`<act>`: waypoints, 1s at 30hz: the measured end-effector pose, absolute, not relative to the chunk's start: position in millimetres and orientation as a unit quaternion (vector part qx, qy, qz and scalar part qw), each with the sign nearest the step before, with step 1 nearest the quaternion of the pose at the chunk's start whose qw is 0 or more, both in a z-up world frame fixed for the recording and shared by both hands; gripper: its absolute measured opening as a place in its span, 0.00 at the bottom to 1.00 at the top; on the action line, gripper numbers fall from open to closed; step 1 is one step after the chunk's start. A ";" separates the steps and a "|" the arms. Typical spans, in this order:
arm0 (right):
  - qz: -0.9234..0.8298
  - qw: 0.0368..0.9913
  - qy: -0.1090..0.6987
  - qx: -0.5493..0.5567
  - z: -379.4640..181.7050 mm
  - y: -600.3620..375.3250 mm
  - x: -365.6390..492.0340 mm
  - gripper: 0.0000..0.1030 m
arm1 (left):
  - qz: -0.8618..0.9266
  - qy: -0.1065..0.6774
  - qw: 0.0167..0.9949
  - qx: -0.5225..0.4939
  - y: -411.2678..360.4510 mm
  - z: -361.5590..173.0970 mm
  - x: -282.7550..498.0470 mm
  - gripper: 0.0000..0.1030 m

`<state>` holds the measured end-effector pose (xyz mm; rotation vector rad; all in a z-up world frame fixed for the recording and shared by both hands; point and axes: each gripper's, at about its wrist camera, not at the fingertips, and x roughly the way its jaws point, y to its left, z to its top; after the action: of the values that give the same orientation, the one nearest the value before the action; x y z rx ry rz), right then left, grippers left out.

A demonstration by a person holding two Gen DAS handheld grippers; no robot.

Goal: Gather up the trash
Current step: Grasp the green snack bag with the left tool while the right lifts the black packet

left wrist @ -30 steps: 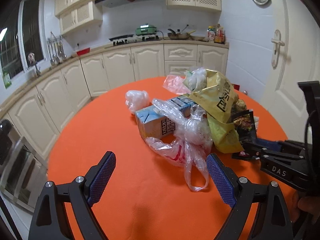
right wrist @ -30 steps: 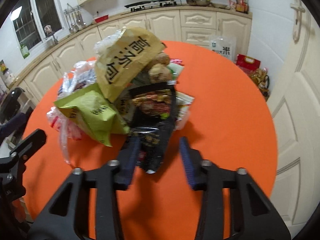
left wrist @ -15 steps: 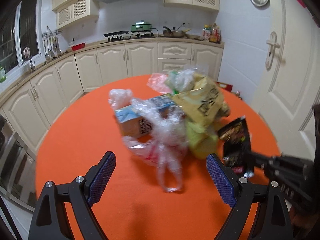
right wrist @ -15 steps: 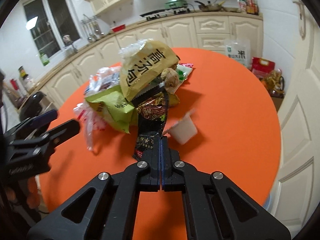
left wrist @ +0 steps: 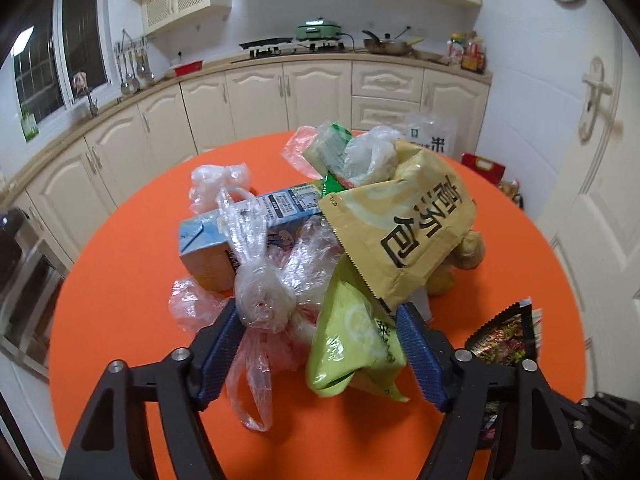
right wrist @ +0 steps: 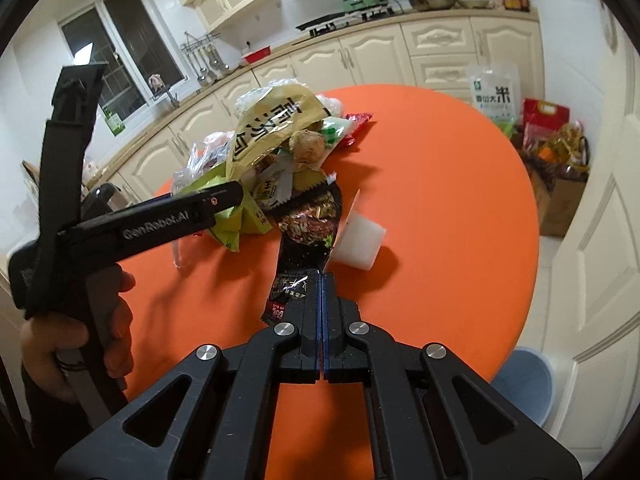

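Observation:
A pile of trash lies on the round orange table (left wrist: 120, 300): a yellow bag (left wrist: 404, 224), a green wrapper (left wrist: 352, 344), a knotted clear plastic bag (left wrist: 260, 296) and a blue carton (left wrist: 248, 216). My left gripper (left wrist: 316, 344) is open, its fingers on either side of the plastic bag and green wrapper. My right gripper (right wrist: 322, 300) is shut on a black snack wrapper (right wrist: 308, 236), held just above the table; it also shows in the left wrist view (left wrist: 504, 336). The left gripper's body (right wrist: 160, 224) shows in the right wrist view.
A white cup (right wrist: 358, 244) lies on its side beside the black wrapper. A blue bin (right wrist: 524, 376) stands on the floor by the table's near right edge. Bags (right wrist: 548, 136) sit on the floor by the door. Cabinets (left wrist: 256, 108) line the far wall.
My right gripper closed on the black wrapper and lifted it away from the pile. My left gripper moved forward until its fingers flank the plastic bag and green wrapper. The white cup tipped over.

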<state>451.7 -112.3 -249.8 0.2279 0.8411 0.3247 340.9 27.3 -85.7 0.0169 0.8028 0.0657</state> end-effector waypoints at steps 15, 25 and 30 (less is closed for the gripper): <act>0.109 0.894 0.416 0.130 -254.1 -105.4 465.9 0.20 | -0.034 0.377 0.926 0.005 80.6 -85.1 302.8 0.20; 0.100 0.897 0.428 0.049 -247.6 -60.2 470.5 0.42 | -0.072 0.377 0.923 -0.031 113.1 -87.7 285.5 0.50; 0.095 0.903 0.419 0.009 -245.5 -41.2 470.4 0.15 | -0.066 0.369 0.927 -0.018 113.8 -85.0 262.2 0.55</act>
<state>470.4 -41.2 -245.5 0.0194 0.8673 0.1970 262.2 113.8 -85.0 -0.0363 0.7565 -0.1350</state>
